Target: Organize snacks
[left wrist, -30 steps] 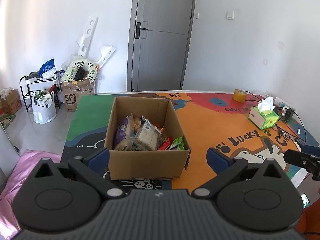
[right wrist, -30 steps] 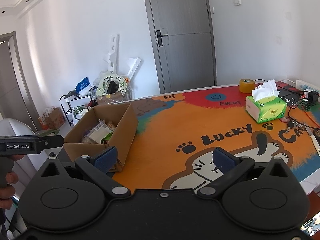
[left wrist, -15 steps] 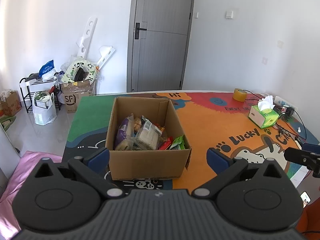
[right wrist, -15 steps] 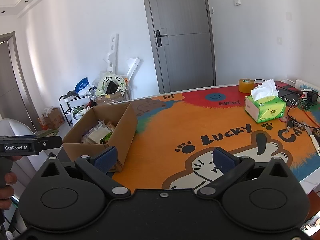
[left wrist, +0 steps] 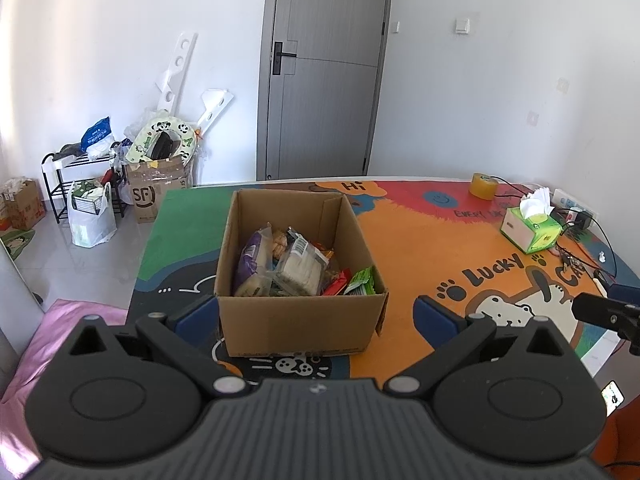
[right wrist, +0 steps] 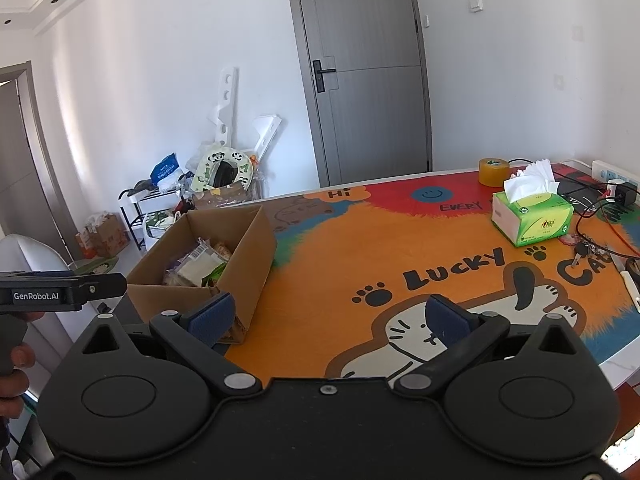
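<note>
left wrist view shows the left gripper (left wrist: 316,314) spread wide and empty, hovering just before the open cardboard box (left wrist: 300,320) of snacks (left wrist: 288,266) on the cartoon mat (left wrist: 420,248). right gripper (right wrist: 328,318) is also released, holding nothing, over the mat with the box to its left.

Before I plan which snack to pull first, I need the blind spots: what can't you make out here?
- Lower snacks in the cardboard box: buried under the top packets in the left wrist view.
- Most box contents in the right wrist view: hidden behind its near wall.
- Packet labels: too small to read.
- Table's near edge: covered by the left claw and right claw bodies.
</note>
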Action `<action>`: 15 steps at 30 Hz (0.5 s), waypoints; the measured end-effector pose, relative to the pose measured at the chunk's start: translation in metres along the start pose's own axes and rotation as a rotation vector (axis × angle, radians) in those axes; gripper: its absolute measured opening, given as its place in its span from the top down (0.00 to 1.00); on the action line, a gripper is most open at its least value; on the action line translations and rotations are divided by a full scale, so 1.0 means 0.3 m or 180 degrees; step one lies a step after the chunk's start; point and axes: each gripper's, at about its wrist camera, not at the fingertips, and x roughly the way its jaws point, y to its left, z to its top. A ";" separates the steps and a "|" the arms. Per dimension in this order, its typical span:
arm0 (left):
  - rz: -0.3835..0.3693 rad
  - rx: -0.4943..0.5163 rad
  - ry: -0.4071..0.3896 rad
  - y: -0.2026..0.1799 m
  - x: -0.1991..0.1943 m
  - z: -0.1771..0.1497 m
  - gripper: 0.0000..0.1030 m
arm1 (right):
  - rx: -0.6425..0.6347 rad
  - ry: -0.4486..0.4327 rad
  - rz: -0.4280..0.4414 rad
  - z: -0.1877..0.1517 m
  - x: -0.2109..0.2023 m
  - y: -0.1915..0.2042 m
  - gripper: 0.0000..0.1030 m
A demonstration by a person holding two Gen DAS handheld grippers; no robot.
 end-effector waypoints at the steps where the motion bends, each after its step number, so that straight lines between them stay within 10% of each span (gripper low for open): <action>1: 0.0001 0.0004 0.0000 -0.001 0.001 0.000 0.00 | -0.0004 0.0001 -0.0004 0.000 0.000 0.001 0.00; 15: -0.0003 0.0011 -0.0005 -0.001 -0.002 0.000 0.00 | -0.0005 -0.0021 -0.0012 0.006 -0.006 -0.002 0.00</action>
